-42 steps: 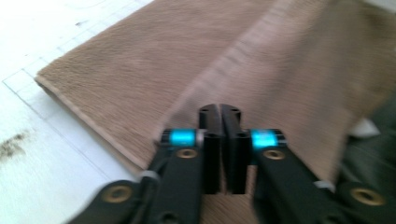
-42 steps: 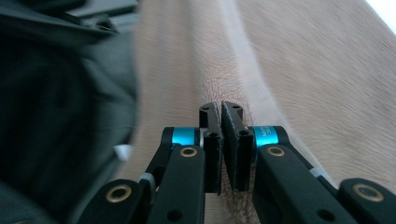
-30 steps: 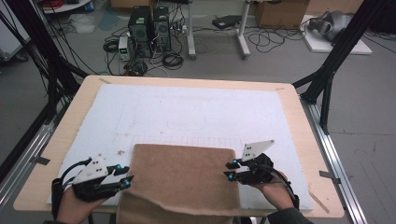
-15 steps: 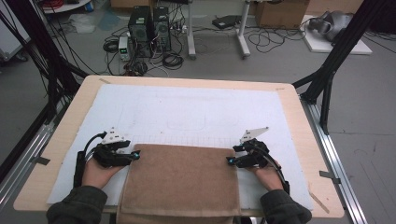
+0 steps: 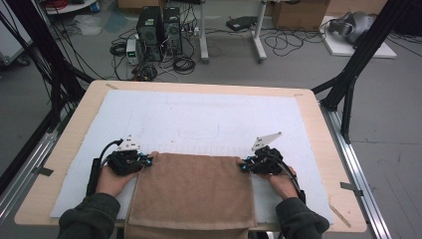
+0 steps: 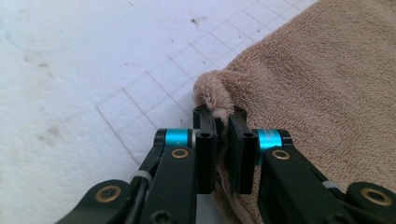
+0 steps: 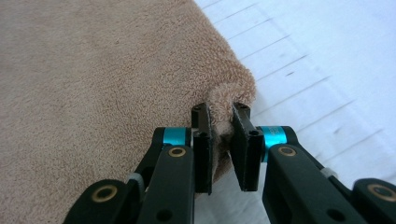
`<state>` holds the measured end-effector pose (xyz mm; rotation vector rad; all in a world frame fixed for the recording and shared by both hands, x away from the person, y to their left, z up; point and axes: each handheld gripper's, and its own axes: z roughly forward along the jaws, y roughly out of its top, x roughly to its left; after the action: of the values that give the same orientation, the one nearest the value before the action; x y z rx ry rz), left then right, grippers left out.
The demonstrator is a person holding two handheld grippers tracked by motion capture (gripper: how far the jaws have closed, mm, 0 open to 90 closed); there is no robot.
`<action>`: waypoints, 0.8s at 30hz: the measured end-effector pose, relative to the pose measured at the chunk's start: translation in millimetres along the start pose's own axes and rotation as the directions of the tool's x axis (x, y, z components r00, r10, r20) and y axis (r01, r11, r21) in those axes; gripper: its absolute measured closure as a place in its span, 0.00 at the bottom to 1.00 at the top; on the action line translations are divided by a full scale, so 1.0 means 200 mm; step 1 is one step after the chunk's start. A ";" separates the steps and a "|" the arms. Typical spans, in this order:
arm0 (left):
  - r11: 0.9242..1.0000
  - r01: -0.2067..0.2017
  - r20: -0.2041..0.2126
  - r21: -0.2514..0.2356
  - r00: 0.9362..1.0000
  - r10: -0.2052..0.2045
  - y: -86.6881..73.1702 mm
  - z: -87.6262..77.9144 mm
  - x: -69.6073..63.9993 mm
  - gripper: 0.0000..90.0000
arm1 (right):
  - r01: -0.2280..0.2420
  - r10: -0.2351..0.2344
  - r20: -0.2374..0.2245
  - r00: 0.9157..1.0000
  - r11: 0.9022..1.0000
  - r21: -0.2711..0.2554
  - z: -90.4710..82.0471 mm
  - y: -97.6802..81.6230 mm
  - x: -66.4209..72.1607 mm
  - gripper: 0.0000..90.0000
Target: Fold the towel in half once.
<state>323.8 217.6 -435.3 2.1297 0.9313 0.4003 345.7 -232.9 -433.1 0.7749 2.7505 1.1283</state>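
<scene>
In the left gripper view a pinched-up corner of the brown towel (image 6: 327, 93) is clamped between the closed fingers (image 6: 205, 140) of the left gripper (image 6: 219, 116), whose jaws have just been closing. In the right gripper view the towel's other far corner is likewise gripped between the fingers (image 7: 243, 140) of the right gripper (image 7: 220, 112), which have also just been closing.

In the high view the towel is seen lying flat at the lower centre of the frame, its near edge hanging over the surface's (image 5: 318, 124) front rim. No readable writing is seen.

The wooden surface is covered by a white mat (image 5: 209, 119) scored with a faint grid. Beyond it, in the upper part of the frame, computer towers (image 5: 159, 25), tangled cables and a grey floor are shown.
</scene>
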 end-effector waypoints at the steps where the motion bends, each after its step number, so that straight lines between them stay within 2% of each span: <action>1: 1.000 0.004 -0.009 -0.015 1.000 -0.004 0.01 0.00 0.01 0.92 | -0.002 0.003 0.012 1.000 1.000 -0.007 0.00 0.01 -0.01 0.90; 2: 0.999 0.016 -0.017 -0.031 1.000 -0.017 0.02 0.00 0.02 0.93 | -0.005 0.005 0.022 1.000 1.000 -0.020 -0.01 0.02 -0.02 0.90; 3: 1.000 0.021 -0.017 -0.021 1.000 -0.022 0.04 0.01 0.04 0.93 | -0.014 0.014 0.028 0.999 1.000 -0.025 -0.02 0.03 -0.03 0.90; 5: 0.999 0.025 -0.027 -0.035 0.999 -0.026 0.08 0.02 0.06 0.93 | -0.015 0.016 0.037 0.999 1.000 -0.023 -0.03 0.06 -0.06 0.90; 8: 0.998 0.022 -0.057 -0.057 0.998 -0.025 0.20 0.04 0.11 0.93 | -0.012 0.015 0.079 0.997 0.999 -0.041 -0.08 0.16 -0.13 0.90; 10: 0.997 0.003 -0.090 -0.071 0.996 -0.009 0.31 0.05 0.15 0.93 | -0.011 0.016 0.109 0.994 0.999 -0.042 -0.12 0.23 -0.19 0.90; 13: 0.996 -0.005 -0.122 -0.092 0.992 -0.006 0.47 0.03 0.21 0.93 | -0.017 0.028 0.153 0.988 0.997 -0.073 -0.19 0.35 -0.28 0.90; 17: 0.989 -0.014 -0.159 -0.149 0.987 -0.010 0.69 -0.05 0.30 0.93 | -0.001 0.025 0.204 0.979 0.993 -0.119 -0.31 0.54 -0.38 0.91; 19: 0.985 -0.021 -0.168 -0.169 0.986 -0.008 0.77 -0.10 0.33 0.93 | 0.009 0.022 0.224 0.974 0.990 -0.137 -0.36 0.62 -0.40 0.91; 20: 0.985 -0.030 -0.173 -0.168 0.985 0.000 0.78 -0.11 0.34 0.92 | 0.018 0.019 0.232 0.972 0.988 -0.156 -0.38 0.65 -0.41 0.90; 21: 0.986 -0.037 -0.181 -0.164 0.983 0.007 0.79 -0.11 0.34 0.90 | 0.016 0.021 0.230 0.973 0.988 -0.155 -0.38 0.67 -0.42 0.85; 22: 0.987 -0.020 -0.176 -0.156 0.984 -0.008 0.78 -0.10 0.35 0.84 | 0.022 0.018 0.238 0.971 0.986 -0.164 -0.37 0.68 -0.42 0.77; 23: 0.990 0.001 -0.153 -0.144 0.988 -0.024 0.76 -0.09 0.36 0.75 | 0.015 0.025 0.241 0.970 0.986 -0.164 -0.35 0.68 -0.43 0.72; 24: 0.990 0.006 -0.143 -0.138 0.989 -0.026 0.73 -0.09 0.36 0.70 | 0.003 0.032 0.226 0.974 0.988 -0.156 -0.34 0.66 -0.43 0.70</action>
<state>435.0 214.0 -315.3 1.9870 0.9733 0.6001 460.1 -236.4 -305.1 0.8475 2.4414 1.1596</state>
